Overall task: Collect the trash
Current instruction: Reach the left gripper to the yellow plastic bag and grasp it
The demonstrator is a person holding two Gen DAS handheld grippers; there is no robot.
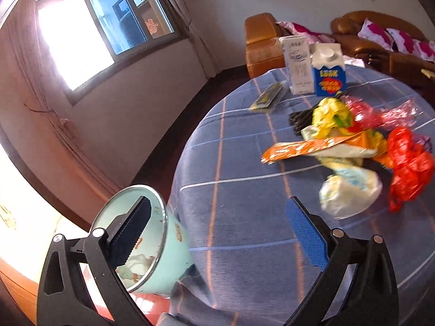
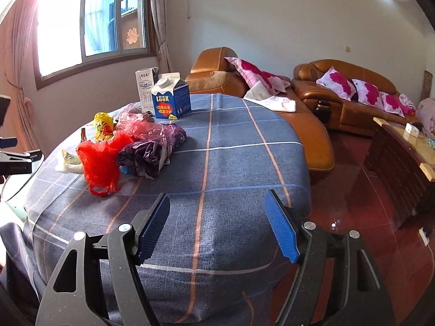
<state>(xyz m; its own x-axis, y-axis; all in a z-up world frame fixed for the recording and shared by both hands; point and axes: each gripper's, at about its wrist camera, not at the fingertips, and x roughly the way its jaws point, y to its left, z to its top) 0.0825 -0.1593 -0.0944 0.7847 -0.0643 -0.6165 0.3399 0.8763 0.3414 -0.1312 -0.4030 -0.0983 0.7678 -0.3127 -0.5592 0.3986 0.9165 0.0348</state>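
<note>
**Both tongs empty, trash pile waiting on the counter**

Left tongs (image 1: 217, 233) were spread as wide as they go, nothing between the pads, hovering over the near-left edge of the counter (image 1: 244, 190) with its blue plaid cloth. Your left finger sat in front of the mouth of the mint-green bin (image 1: 163, 244), which stood just off the counter's edge with some crumpled bits visible inside.

Right tongs (image 2: 217, 228) were also apart and empty, over bare cloth on the near side.

As for the trash, it was still heaped on the counter: an orange wrapper (image 1: 299, 148), a yellow wrapper (image 1: 330, 116), a whitish crumpled bag (image 1: 350, 190), a red plastic bag (image 1: 407, 163), a pink clear bag (image 1: 380, 114) and, from your right camera, a purple bag (image 2: 149, 152) touching the red one. Behind the pile stood a blue carton (image 1: 329, 73) and a tall white carton (image 1: 297, 65), side by side and upright. A flat packet (image 1: 269, 97) lay apart to their left.

The left view was a bit blurred, so finer detail is a toss-up.
</note>
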